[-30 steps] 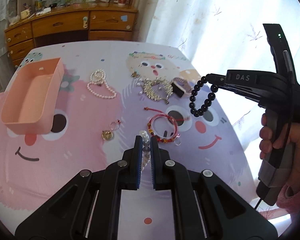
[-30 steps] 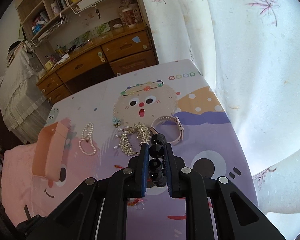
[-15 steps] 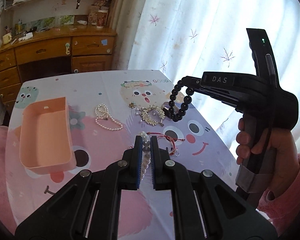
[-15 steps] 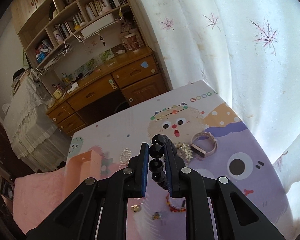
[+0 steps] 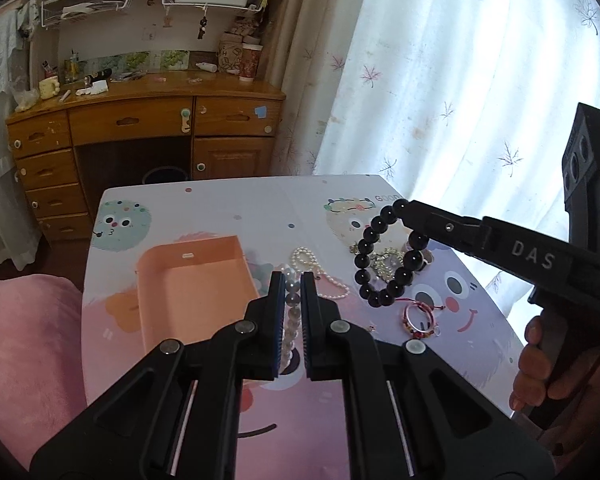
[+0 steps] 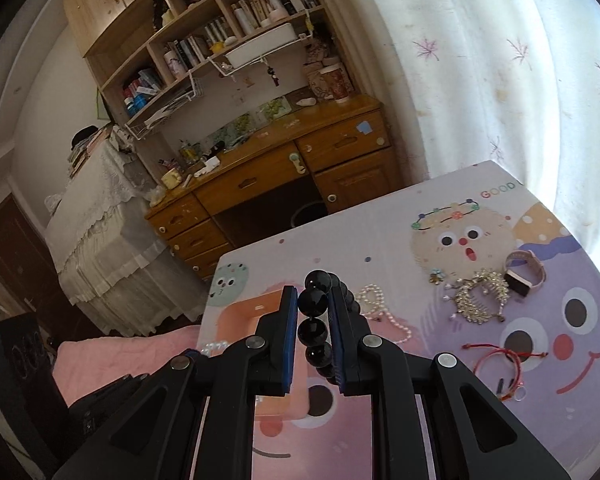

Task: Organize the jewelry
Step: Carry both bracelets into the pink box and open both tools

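Left gripper [image 5: 291, 280] clamped narrow on a pearl bracelet [image 5: 291, 312], beads strung down between the pads, lifted above the table [image 5: 220, 208]. Right gripper [image 6: 314, 304] clamped on a black bead bracelet [image 6: 315, 322]; in the left view the loop dangles free from its tips, in the air over the right half of the table. A hand [image 5: 540, 364] grips the right tool's handle, at the right edge.

On the table, near to far: red cord bracelets [image 6: 496, 360] with a small ring; pink tray [image 5: 192, 280] on the left, nothing visible inside; pearl necklace [image 5: 316, 268] just right of the tray; gold leaf-shaped piece [image 6: 480, 296] and pink-strap watch [image 6: 526, 274] further right, close together; small flower charm [image 6: 435, 277] beside them.

Beyond the table: wooden desk [image 5: 140, 120] with drawers, shelves of books [image 6: 236, 20] above, white curtain [image 5: 460, 80] on the right.
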The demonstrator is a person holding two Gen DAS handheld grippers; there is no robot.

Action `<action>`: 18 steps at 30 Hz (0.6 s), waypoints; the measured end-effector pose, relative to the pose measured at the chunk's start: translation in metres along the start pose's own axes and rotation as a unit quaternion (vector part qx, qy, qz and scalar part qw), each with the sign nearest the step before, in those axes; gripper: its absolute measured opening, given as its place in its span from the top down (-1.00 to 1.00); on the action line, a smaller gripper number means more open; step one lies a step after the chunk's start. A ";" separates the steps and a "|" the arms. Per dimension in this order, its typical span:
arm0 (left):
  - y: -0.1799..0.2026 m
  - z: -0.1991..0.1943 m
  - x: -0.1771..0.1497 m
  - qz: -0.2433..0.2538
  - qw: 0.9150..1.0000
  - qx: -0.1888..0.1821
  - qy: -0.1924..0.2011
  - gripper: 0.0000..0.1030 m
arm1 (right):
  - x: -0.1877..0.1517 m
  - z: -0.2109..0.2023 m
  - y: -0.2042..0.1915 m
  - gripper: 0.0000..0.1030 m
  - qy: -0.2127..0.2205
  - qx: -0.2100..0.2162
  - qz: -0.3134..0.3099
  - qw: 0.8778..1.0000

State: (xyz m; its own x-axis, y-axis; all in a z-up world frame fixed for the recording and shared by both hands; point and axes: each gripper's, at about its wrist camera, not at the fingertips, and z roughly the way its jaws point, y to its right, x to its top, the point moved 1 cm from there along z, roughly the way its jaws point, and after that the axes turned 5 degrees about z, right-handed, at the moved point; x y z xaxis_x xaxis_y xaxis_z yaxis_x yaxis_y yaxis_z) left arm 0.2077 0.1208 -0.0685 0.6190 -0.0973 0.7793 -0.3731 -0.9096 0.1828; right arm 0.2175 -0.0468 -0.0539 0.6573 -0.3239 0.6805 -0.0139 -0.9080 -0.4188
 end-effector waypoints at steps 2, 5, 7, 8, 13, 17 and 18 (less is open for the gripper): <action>-0.017 0.001 0.000 -0.005 1.000 0.004 -0.003 0.90 | -0.005 0.003 -0.019 0.71 0.001 0.011 -0.015 1.000; -0.039 0.004 -0.002 -0.009 1.000 0.011 -0.006 0.90 | -0.013 0.009 -0.043 0.71 0.001 0.028 -0.031 0.999; -0.052 0.006 -0.005 -0.009 1.000 0.018 -0.011 0.90 | -0.020 0.014 -0.056 0.71 -0.003 0.038 -0.039 0.999; -0.058 0.007 -0.008 -0.011 1.000 0.021 -0.012 0.90 | -0.024 0.017 -0.063 0.71 -0.007 0.041 -0.042 0.998; -0.080 0.011 -0.016 -0.022 0.999 0.017 -0.020 0.90 | -0.040 0.033 -0.089 0.71 -0.035 0.056 -0.057 0.996; -0.088 0.017 -0.017 -0.024 0.999 0.012 -0.030 0.77 | -0.054 0.048 -0.107 0.69 -0.058 0.055 -0.078 0.994; -0.090 0.020 -0.017 -0.029 0.999 0.013 -0.040 0.50 | -0.056 0.052 -0.109 0.57 -0.062 0.055 -0.077 0.994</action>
State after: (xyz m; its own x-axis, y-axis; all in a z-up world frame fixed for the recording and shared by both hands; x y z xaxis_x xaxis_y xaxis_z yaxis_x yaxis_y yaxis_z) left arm 0.2445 0.1963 -0.1104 0.6922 -0.0750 0.7178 -0.3179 -0.9246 0.2100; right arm 0.2215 0.0841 -0.0772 0.7334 -0.1418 0.6648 0.1715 -0.9078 -0.3828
